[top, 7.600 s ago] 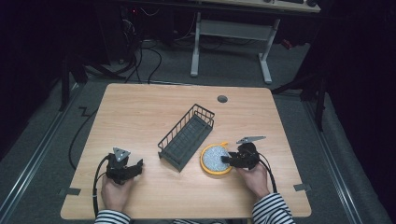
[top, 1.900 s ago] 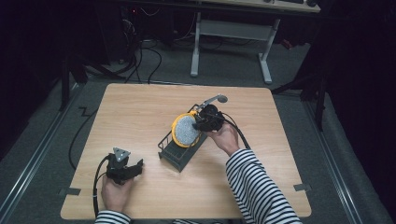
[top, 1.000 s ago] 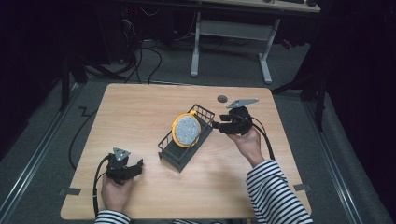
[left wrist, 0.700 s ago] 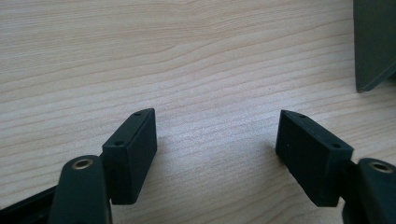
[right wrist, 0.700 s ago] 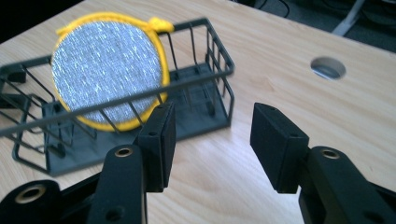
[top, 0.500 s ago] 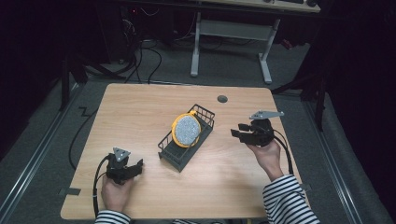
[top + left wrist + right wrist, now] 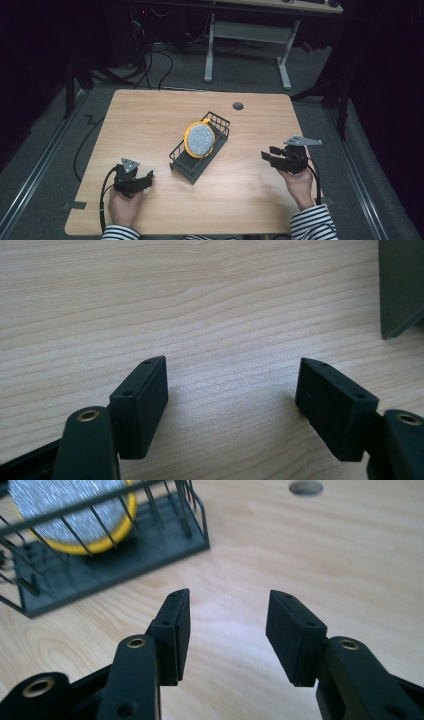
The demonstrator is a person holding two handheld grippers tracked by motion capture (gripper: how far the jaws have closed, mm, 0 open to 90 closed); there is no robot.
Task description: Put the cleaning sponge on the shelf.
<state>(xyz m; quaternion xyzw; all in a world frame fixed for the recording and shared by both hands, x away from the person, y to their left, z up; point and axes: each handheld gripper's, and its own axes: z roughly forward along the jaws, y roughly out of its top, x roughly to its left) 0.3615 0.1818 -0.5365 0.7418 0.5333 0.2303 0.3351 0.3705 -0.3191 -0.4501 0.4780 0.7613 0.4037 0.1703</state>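
The right claw point(image 7: 272, 157) sits low over the wooden table point(image 7: 150, 115), out to the side. Its 2 black jaws are spread wide with nothing between them, only bare wood. Ahead of that claw, and off to its left in the right gripper view, stands the black wire basket point(image 7: 107, 550). A round yellow plate point(image 7: 199, 139) with a grey speckled middle stands on its edge inside the basket, leaning on the wires. The claw and the basket are well apart.

The left claw point(image 7: 232, 395) rests near the person's side of the table. Its 2 jaws are wide too, and empty. A dark corner of the basket shows ahead of it, off to its right.

What could go wrong? I think the plate is the shaky part. It stands on its thin edge, so a bump to the basket could make it tip or roll out. If a claw comes in too fast and hits the wires, the basket may slide on the smooth wood. A cable trailing from a claw could also snag the basket and drag it.
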